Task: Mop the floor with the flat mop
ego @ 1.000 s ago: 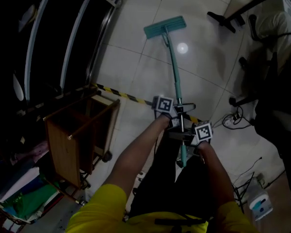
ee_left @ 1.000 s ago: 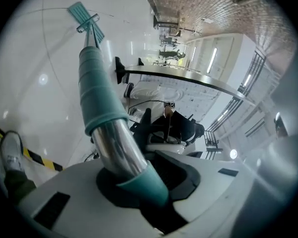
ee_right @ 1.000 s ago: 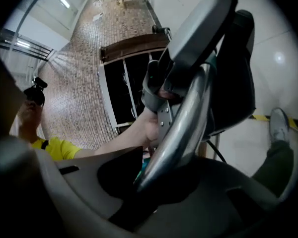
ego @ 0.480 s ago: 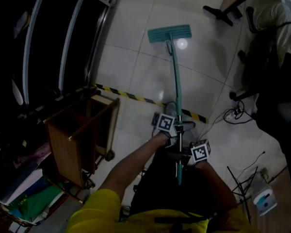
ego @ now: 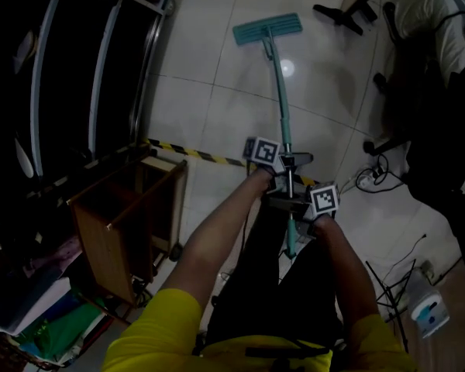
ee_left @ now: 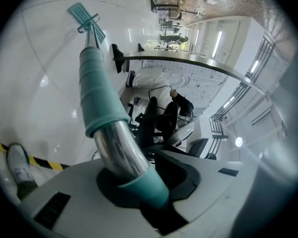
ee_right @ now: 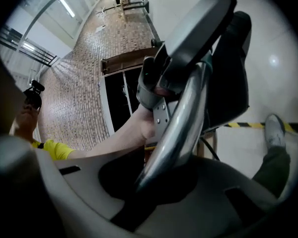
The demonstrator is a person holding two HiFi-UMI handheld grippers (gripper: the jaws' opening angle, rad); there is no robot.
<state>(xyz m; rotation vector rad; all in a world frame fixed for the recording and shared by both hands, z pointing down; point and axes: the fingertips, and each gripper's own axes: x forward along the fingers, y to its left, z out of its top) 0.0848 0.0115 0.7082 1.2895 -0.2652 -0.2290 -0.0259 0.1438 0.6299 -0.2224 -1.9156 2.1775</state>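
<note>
A flat mop rests its teal head (ego: 268,29) on the white tiled floor, far ahead in the head view. Its teal and metal handle (ego: 279,91) runs back to both grippers. My left gripper (ego: 283,161) is shut on the handle higher along the pole; the left gripper view shows the pole (ee_left: 102,108) clamped in the jaws (ee_left: 134,182), with the mop head (ee_left: 84,15) beyond. Just behind it, my right gripper (ego: 294,204) has its jaws closing round the metal part of the handle (ee_right: 181,128), which sits tight between them (ee_right: 154,182).
A wooden cart (ego: 128,215) stands at the left, beside black-and-yellow floor tape (ego: 194,155). Dark glass doors (ego: 77,76) line the left side. Chair bases and cables (ego: 372,178) crowd the right. A small white-and-blue item (ego: 430,314) lies at the lower right.
Both hands drew the handle back toward the body, then pushed it forward again. The mop head slid nearer and then farther away over the tiles.
</note>
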